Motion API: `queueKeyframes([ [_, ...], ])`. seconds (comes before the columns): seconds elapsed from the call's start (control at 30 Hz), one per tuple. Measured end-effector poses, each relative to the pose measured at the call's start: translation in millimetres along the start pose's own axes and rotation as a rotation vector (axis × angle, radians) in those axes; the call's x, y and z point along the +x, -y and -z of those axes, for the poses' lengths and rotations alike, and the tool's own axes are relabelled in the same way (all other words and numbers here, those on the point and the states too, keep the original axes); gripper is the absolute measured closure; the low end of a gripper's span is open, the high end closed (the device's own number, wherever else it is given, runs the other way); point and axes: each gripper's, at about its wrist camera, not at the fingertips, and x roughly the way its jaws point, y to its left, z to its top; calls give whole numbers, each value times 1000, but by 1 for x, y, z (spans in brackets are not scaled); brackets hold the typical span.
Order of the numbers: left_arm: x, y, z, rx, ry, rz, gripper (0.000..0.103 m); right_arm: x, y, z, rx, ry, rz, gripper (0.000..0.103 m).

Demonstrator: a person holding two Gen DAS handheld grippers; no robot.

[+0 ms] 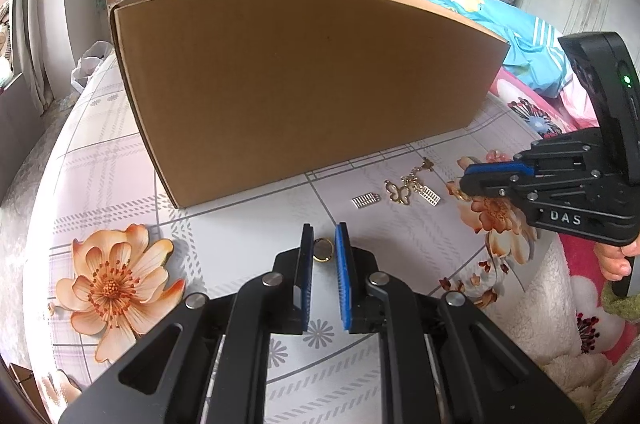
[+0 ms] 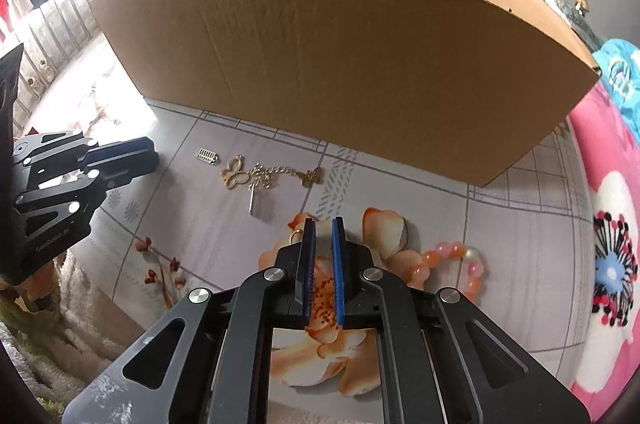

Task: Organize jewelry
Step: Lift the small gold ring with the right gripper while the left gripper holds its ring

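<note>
At the far left of my right wrist view, my left hand-held gripper (image 2: 154, 154) hangs above the flowered cloth (image 2: 500, 216). Its own camera shows the blue pads pinched on what I take to be a gold ring (image 1: 323, 249), which fills the narrow slot between them near the tips. Just right of that hand lies a small silver comb-shaped piece (image 2: 207, 157). Next to it is the gold butterfly chain (image 2: 240, 176), with a second silver piece touching it on the near side. The chain's long axis runs left to right, from the big open butterfly to a smaller one at its right end. It lies roughly parallel to the near wall of the cardboard box (image 2: 340, 64), which stands behind everything on the far side. Nearer to me and further right, a small gold hoop (image 2: 295, 235) lies just beside the left finger of my right hand-held gripper (image 2: 324, 224). That gripper points steeply down, its jaws drawn close together with nothing between them. Right again, near that hand, a bracelet of pink and orange beads (image 2: 456, 264) curls on the cloth. I judge the hoop to be the next pick. It sits slightly left of my right fingertips rather than between them, and that hand is much the nearer one. I would have to open the jaws and shift left before closing.
</note>
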Motion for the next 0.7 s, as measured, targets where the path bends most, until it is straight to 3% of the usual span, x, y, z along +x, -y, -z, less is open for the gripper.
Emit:
queueKeyframes([
  [0.23,0,-2,1,-5,2,2,92,-7,9,9,79,1,-67,96],
  [0.33,0,-1,0,-6,1,1,92,-13,16,15,108,-2,-112,85],
  [0.5,0,0,1,-3,0,1,92,-9,0,22,57,-20,-100,82],
  [0.7,0,0,1,-10,2,4,92,-9,-21,13,36,-10,-157,82],
])
